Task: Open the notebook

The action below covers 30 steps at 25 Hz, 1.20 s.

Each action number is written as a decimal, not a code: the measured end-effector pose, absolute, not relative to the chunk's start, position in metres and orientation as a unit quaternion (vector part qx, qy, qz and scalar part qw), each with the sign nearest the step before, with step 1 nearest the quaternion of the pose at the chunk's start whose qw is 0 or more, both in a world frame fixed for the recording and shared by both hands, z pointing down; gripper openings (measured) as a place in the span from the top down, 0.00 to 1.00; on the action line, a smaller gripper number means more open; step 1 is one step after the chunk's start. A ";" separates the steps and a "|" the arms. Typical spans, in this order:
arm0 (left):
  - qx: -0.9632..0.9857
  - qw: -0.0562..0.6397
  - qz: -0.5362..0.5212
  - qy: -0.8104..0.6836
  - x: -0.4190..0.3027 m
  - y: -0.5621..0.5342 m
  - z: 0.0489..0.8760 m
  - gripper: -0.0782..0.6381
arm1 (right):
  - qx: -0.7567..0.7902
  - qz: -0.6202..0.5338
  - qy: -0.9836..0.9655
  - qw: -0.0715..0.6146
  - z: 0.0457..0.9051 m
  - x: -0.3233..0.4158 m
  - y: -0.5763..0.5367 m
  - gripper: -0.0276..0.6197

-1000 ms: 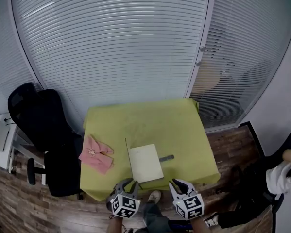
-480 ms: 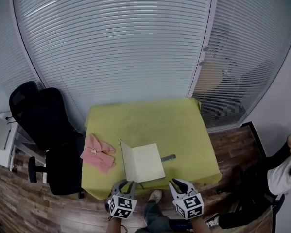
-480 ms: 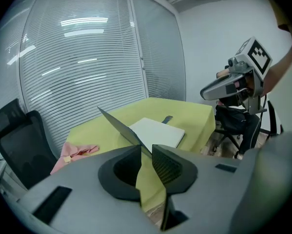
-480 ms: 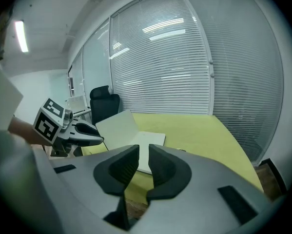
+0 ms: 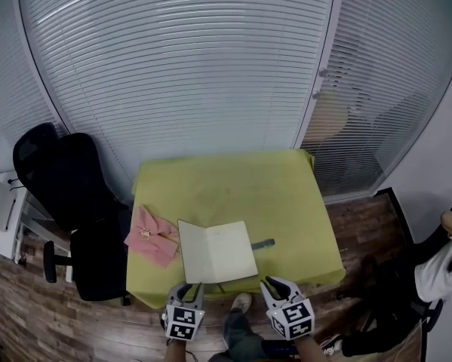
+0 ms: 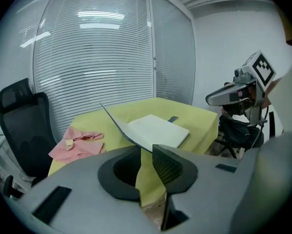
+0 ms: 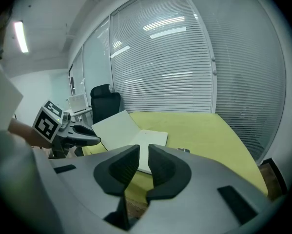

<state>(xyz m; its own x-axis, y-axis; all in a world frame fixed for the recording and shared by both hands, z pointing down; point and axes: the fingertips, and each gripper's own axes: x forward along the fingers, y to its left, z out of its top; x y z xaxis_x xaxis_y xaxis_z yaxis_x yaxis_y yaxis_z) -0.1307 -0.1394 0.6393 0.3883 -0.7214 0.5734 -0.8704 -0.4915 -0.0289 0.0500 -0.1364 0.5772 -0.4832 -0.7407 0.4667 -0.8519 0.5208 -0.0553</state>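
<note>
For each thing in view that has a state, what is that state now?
White paper notebook: half open, pages flat.
Its thin cover: raised at a slant.
Left gripper: jaws apart, cover's lower edge by their tips.
Right gripper: jaws slightly apart, empty.
Pink cloth: crumpled, lying loose.
White slatted blinds: lowered.

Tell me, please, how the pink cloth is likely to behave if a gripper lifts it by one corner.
The pink cloth lies crumpled in folds, so it would probably hang limp and unfold. It looks thin, so likely light. Pushed, it would probably bunch on the yellow tablecloth rather than slide.
</note>
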 end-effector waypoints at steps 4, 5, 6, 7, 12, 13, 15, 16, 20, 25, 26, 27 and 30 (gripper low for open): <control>0.815 0.172 0.244 -0.496 -0.138 -0.138 0.643 0.76 | 0.467 0.143 -0.849 0.199 0.580 0.049 -0.139 0.85; 0.814 0.179 0.239 -0.499 -0.140 -0.138 0.645 0.76 | 0.467 0.144 -0.849 0.200 0.581 0.049 -0.140 0.85; 0.812 0.187 0.233 -0.501 -0.142 -0.138 0.647 0.76 | 0.466 0.144 -0.849 0.201 0.582 0.049 -0.141 0.85; 0.811 0.194 0.228 -0.503 -0.143 -0.138 0.649 0.76 | 0.466 0.145 -0.849 0.202 0.583 0.050 -0.141 0.85; 0.804 0.239 0.196 -0.508 -0.152 -0.137 0.658 0.75 | 0.465 0.149 -0.848 0.206 0.588 0.050 -0.144 0.87; 0.802 0.249 0.190 -0.508 -0.155 -0.137 0.660 0.75 | 0.465 0.149 -0.847 0.208 0.589 0.050 -0.144 0.88; 0.797 0.269 0.176 -0.512 -0.157 -0.136 0.664 0.75 | 0.466 0.150 -0.846 0.211 0.590 0.050 -0.145 0.89; 0.793 0.278 0.168 -0.515 -0.158 -0.136 0.666 0.74 | 0.466 0.150 -0.846 0.211 0.591 0.050 -0.146 0.89; 0.778 0.313 0.143 -0.525 -0.163 -0.136 0.675 0.73 | 0.464 0.152 -0.847 0.212 0.594 0.050 -0.150 0.90; 0.757 0.349 0.130 -0.537 -0.168 -0.135 0.687 0.71 | 0.461 0.155 -0.847 0.213 0.597 0.048 -0.153 0.90; 0.751 0.356 0.128 -0.541 -0.169 -0.135 0.689 0.71 | 0.460 0.155 -0.848 0.214 0.597 0.048 -0.153 0.90; 0.746 0.362 0.125 -0.544 -0.169 -0.134 0.691 0.70 | 0.460 0.155 -0.848 0.214 0.598 0.047 -0.153 0.90; 0.731 0.378 0.119 -0.555 -0.172 -0.132 0.696 0.70 | 0.458 0.156 -0.849 0.213 0.598 0.046 -0.151 0.90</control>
